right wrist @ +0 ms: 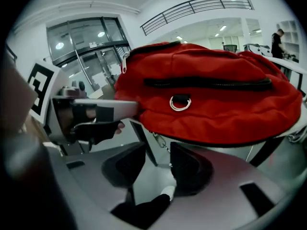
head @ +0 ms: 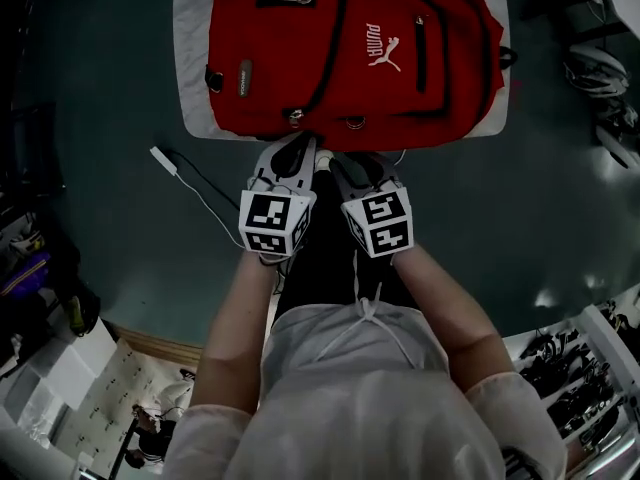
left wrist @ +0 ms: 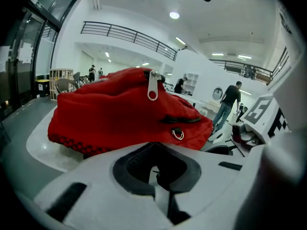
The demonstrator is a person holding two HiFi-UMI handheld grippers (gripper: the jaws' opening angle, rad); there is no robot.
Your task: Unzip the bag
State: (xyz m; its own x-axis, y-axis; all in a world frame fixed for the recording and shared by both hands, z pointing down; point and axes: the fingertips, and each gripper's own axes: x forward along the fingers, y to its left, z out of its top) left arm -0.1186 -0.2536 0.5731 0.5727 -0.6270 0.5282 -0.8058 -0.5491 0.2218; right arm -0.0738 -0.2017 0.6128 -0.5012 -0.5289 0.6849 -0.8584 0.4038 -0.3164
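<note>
The red Puma backpack lies on the white table just ahead of both grippers. Every zipper in view looks closed, and the zipper pull is untouched. The left gripper is pinched together on nothing. The right gripper gapes wide and empty. All the unzipping is left to do.

A white counter stood on a dark teal floor, where a white adapter block lay with its thin cable trailing loose. Farther off, a balcony railing ran along the wall (ceiling lights above it), a person stood in dark clothes, and tall glass doors lined another side.
</note>
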